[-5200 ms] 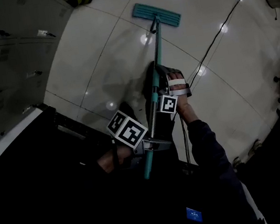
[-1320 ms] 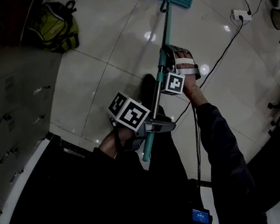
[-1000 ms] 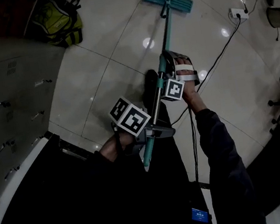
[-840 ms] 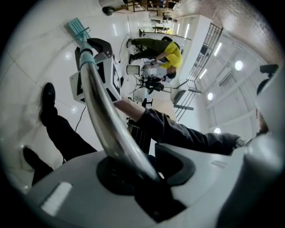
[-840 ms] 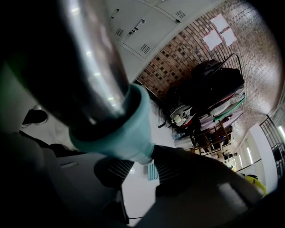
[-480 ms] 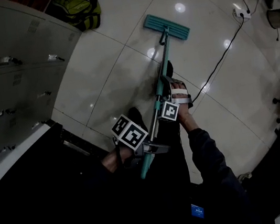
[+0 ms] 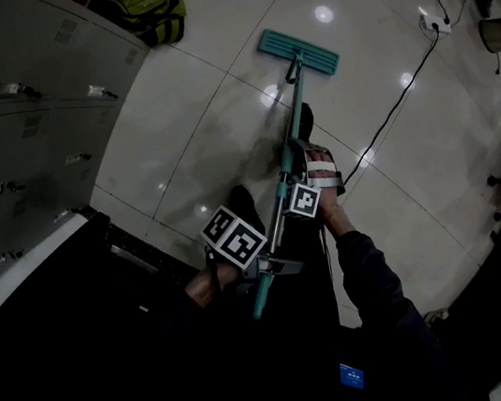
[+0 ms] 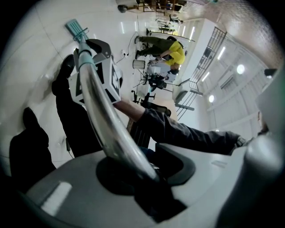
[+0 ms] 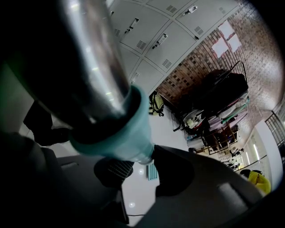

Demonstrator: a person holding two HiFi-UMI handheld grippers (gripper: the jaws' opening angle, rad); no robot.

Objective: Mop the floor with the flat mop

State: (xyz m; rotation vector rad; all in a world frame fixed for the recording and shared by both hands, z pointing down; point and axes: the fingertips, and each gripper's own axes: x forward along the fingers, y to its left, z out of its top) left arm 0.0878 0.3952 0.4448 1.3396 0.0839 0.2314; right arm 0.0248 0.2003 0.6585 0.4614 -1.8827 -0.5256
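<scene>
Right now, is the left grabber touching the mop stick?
Touching. The left gripper view shows the left gripper closed on the shiny mop handle, which runs right between its jaws with no gap.

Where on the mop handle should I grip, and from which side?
Two spaced holds: left gripper near the top of the handle, right gripper lower, each from its own side, jaws across it. It is slim, round and tilted towards you.
</scene>
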